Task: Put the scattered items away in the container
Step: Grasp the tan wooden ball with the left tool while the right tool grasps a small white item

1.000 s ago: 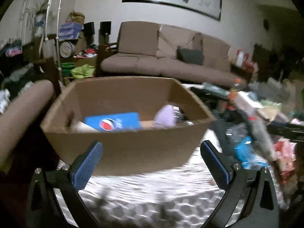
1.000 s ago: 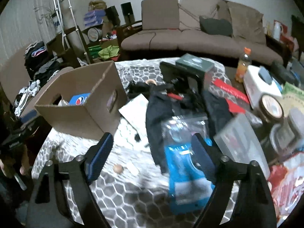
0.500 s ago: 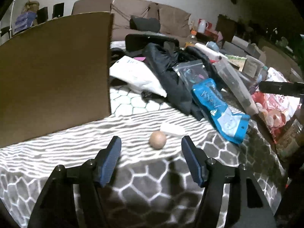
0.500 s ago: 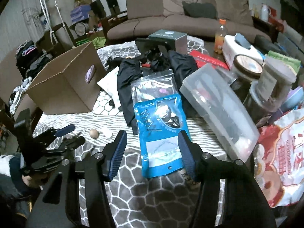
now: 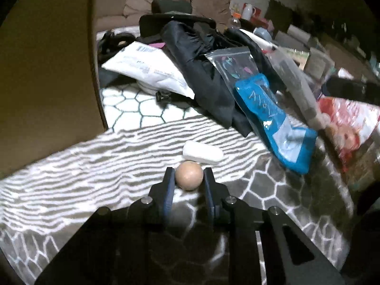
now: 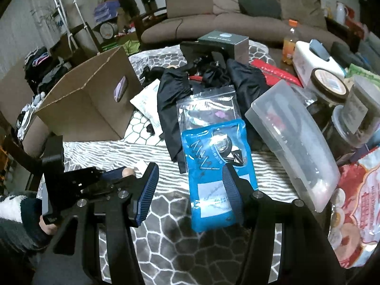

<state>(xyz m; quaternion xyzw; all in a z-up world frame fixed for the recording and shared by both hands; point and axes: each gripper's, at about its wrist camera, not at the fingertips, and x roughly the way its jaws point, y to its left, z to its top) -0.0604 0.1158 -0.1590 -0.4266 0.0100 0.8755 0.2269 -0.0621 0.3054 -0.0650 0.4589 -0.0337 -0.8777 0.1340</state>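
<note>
Left fingers [image 5: 169,185] closing around wooden ball [image 5: 189,175]; cardboard box [image 5: 47,83] well apart.

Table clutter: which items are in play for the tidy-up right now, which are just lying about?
In play:
- tan ball, left gripper closing around it
- blue pouch, between the right gripper fingers
- cardboard box, the container

Lying about:
- sofa
- orange bottle
- lidded jars
- red snack bag

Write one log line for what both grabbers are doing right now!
left gripper: closing around tan ball | right gripper: open over blue pouch | cardboard box: waiting
</note>
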